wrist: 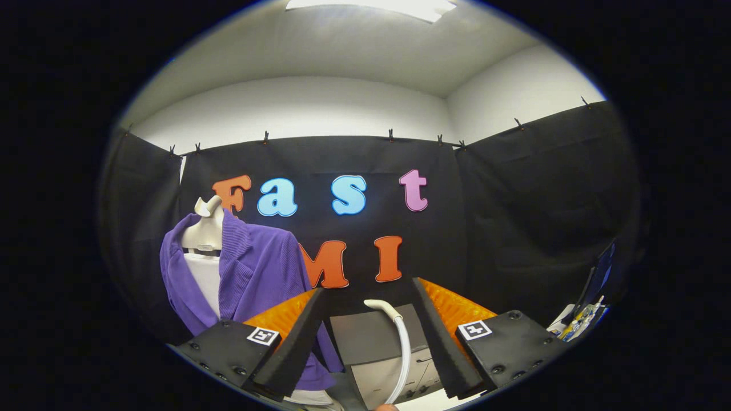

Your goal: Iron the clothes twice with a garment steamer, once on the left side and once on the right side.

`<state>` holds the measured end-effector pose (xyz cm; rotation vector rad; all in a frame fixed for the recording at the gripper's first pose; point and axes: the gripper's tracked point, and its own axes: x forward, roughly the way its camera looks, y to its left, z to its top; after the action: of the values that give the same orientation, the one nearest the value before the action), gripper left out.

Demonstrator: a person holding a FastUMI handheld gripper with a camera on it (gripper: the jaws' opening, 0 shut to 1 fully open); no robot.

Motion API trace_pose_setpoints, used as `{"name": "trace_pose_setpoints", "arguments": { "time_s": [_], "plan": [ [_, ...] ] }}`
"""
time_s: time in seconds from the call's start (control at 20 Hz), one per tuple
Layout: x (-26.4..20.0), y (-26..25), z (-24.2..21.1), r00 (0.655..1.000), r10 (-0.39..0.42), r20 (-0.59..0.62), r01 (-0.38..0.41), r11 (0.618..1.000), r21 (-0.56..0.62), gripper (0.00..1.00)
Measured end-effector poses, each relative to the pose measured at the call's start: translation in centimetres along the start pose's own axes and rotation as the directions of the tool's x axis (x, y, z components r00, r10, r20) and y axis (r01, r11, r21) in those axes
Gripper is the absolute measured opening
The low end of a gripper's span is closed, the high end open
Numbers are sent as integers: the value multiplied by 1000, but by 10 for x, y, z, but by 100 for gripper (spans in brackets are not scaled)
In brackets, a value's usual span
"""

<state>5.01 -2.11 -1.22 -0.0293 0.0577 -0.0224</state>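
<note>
So the jaws are spread wide with nothing pinched, and the gripper (368, 342) just hangs there. Between the fingers and a bit beyond sits one garment steamer (394, 348), its white handle curving up over a grey box-like base. Off past the left finger there's one purple jacket (260, 274) on one pale mannequin (204, 231). Looks to me like nothing's started yet: steamer not picked up, both passes, left and right, still to do.
</note>
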Motion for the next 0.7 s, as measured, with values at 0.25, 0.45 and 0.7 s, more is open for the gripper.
{"name": "trace_pose_setpoints", "arguments": {
  "time_s": [0.25, 0.45, 0.7],
  "plan": [
    [64, -22, -5, 999, 28, -27, -29, 999, -34, 98],
    [124, -33, -30, 993, 74, -95, -79, 996, -44, 98],
    [196, -51, -68, 981, 104, -166, -110, 994, -23, 99]
  ]
}}
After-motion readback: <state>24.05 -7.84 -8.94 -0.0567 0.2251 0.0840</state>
